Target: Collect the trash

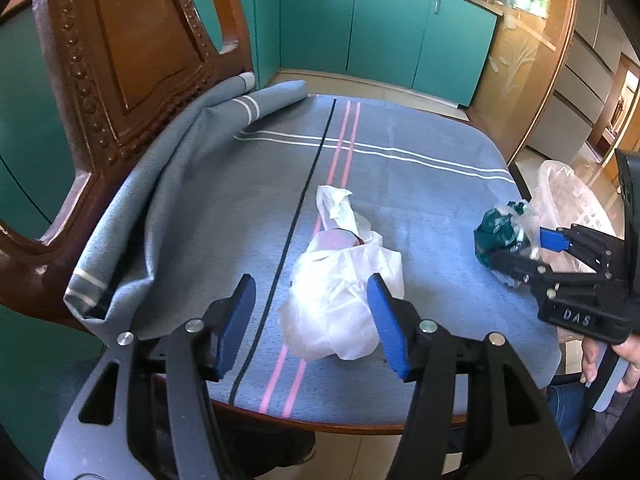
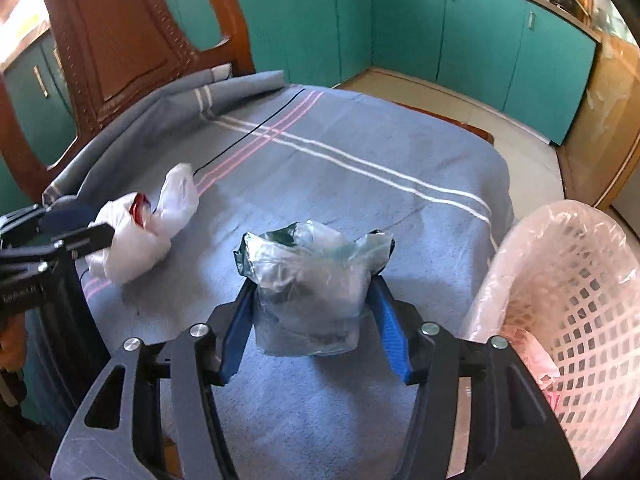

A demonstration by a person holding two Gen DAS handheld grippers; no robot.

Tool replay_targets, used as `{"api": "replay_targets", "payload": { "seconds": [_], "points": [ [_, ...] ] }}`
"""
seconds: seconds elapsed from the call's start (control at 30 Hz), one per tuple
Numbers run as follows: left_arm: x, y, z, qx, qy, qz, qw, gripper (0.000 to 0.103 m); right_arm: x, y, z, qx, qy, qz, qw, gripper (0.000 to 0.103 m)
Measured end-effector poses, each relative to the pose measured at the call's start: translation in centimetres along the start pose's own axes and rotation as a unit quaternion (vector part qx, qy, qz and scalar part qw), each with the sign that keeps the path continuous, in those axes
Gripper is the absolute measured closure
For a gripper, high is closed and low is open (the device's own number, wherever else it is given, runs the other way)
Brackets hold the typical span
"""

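Light, crinkly, slippery — clear plastic bag (image 2: 308, 300) between spread right hand-held gripper (image 2: 312, 312), white bag (image 1: 340, 300) between spread left hand-held gripper (image 1: 316, 324); best pinched at bunched tops.

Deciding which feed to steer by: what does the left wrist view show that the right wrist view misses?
Left only: the person's hand on the right gripper's handle.
Right only: the basket's inside, with pink trash at the bottom.
Both: white bag between the left gripper's open jaws, green bag between the right gripper's, blue cloth, wooden chair.
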State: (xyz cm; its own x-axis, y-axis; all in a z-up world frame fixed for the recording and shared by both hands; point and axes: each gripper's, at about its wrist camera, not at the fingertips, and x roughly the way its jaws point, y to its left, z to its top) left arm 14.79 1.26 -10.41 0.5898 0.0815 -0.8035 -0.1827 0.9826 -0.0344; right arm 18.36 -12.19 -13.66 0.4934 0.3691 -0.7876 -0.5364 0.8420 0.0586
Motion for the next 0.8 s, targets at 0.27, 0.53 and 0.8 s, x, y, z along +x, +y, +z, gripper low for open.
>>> {"api": "replay_targets", "payload": {
  "seconds": [0.27, 0.53, 0.8],
  "points": [
    [-0.3, 0.8, 0.0, -0.009, -0.002, 0.007, 0.9999, 0.039, -1.1, 1.5, -0.2, -0.029, -0.009, 0.056, 0.998, 0.025],
    [-0.4, 1.9, 0.1, -0.027, -0.001, 0.027, 0.9993, 0.034, -3.4, -0.7, 0.1, 0.031, -0.054, 0.081, 0.995, 0.019],
    [0.8, 1.5, 0.2, -0.026, 0.018, 0.014, 0.9994, 0.024, -3.1, -2.2, 0.0, 0.063, -0.049, 0.039, 0.996, 0.015]
  ]
}}
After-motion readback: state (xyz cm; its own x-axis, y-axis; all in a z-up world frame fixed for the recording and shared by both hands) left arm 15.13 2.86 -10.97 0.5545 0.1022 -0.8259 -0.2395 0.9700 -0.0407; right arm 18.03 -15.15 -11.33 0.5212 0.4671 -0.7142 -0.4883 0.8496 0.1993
